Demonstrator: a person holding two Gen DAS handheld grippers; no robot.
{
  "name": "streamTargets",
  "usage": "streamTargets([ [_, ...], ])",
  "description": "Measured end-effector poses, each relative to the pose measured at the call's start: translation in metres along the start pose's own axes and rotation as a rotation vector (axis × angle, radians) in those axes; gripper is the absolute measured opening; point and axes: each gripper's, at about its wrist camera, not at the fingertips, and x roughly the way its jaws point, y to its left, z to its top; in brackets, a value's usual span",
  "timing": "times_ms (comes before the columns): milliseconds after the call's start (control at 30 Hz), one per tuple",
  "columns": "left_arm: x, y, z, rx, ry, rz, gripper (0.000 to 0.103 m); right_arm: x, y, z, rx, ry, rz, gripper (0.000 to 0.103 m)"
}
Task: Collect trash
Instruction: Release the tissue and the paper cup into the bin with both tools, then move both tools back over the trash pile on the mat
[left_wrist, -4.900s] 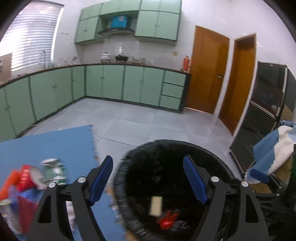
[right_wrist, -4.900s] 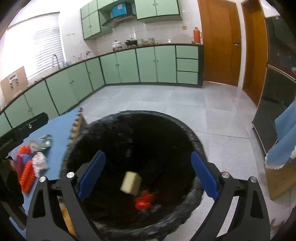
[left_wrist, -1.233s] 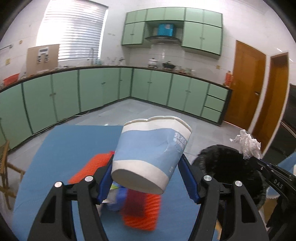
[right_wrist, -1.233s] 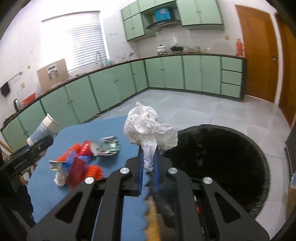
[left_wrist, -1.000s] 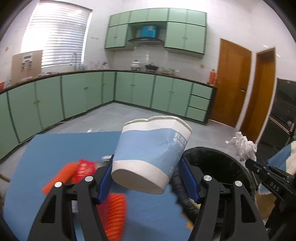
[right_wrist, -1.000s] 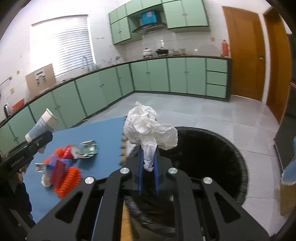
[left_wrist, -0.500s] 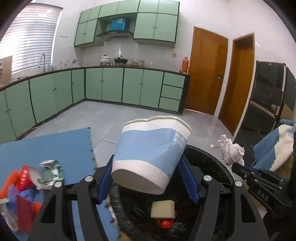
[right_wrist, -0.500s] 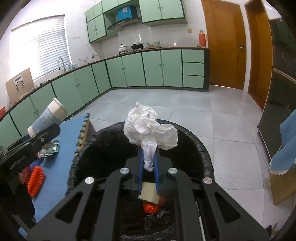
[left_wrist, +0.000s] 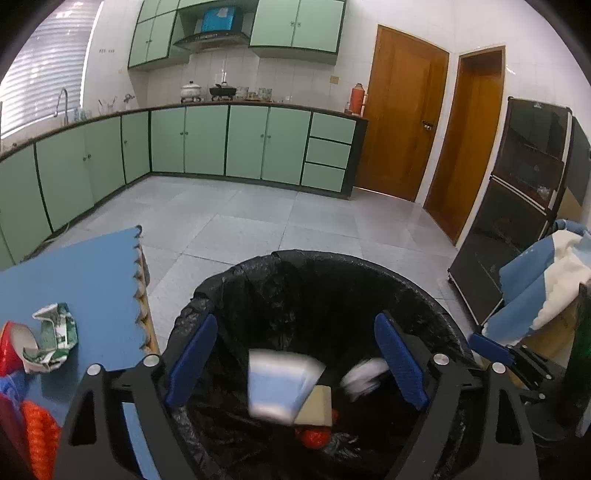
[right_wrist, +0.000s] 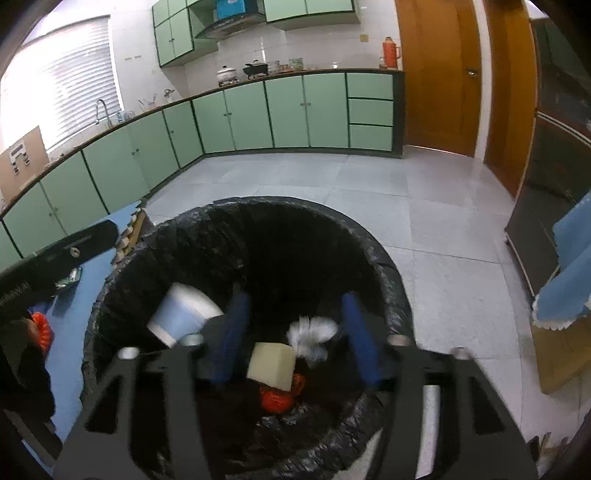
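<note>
My left gripper (left_wrist: 295, 363) hangs over the black-lined trash bin (left_wrist: 332, 260), its jaws opening and free of any object. Below it the blue-and-white paper cup (left_wrist: 280, 387) is blurred, falling inside the bin. My right gripper (right_wrist: 295, 338) is also over the bin (right_wrist: 332, 212), jaws opening, pads blurred, holding nothing. The crumpled white tissue (right_wrist: 314, 339) drops between and below its fingers, and the cup (right_wrist: 184, 317) tumbles at its left. A beige block (right_wrist: 271, 365) and a red scrap (right_wrist: 277, 398) lie at the bin's bottom.
A blue foam mat (left_wrist: 74, 277) left of the bin carries a crushed green-white carton (left_wrist: 51, 336), a red cup (left_wrist: 9, 350) and orange mesh (left_wrist: 40, 439). Grey tiled floor lies beyond. A dark cabinet (left_wrist: 517, 221) and a blue-and-white cloth (left_wrist: 546, 280) stand at the right.
Both grippers sank over the bin and spread their jaws. The left let go of the paper cup and the right let go of the tissue; both are dropping into the bin.
</note>
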Motion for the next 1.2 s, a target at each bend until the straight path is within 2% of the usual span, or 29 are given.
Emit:
streamTargets([
  [100, -0.009, 0.009, 0.000, -0.017, -0.004, 0.002, 0.086, -0.007, 0.001, -0.006, 0.019, -0.005, -0.009, 0.078],
  [133, -0.017, 0.012, 0.000, -0.017, -0.017, 0.010, 0.086, -0.010, 0.002, -0.007, 0.028, -0.004, -0.008, 0.084],
  [300, -0.065, 0.043, -0.003, -0.011, -0.081, 0.062, 0.086, -0.031, 0.023, -0.007, 0.018, -0.030, 0.018, 0.087],
  [467, -0.121, 0.088, -0.015, -0.031, -0.136, 0.165, 0.086, -0.053, 0.066, -0.001, -0.007, -0.071, 0.088, 0.088],
  [567, -0.158, 0.121, -0.029, -0.035, -0.171, 0.263, 0.086, -0.062, 0.098, 0.001, -0.025, -0.093, 0.142, 0.088],
  [867, -0.229, 0.218, -0.073, -0.117, -0.173, 0.505, 0.086, -0.071, 0.206, -0.007, -0.116, -0.109, 0.296, 0.088],
  [1000, -0.243, 0.246, -0.095, -0.167, -0.152, 0.539, 0.086, -0.070, 0.255, -0.015, -0.173, -0.099, 0.363, 0.084],
  [1200, -0.243, 0.255, -0.114, -0.206, -0.117, 0.508, 0.086, -0.057, 0.295, -0.028, -0.240, -0.059, 0.374, 0.079],
])
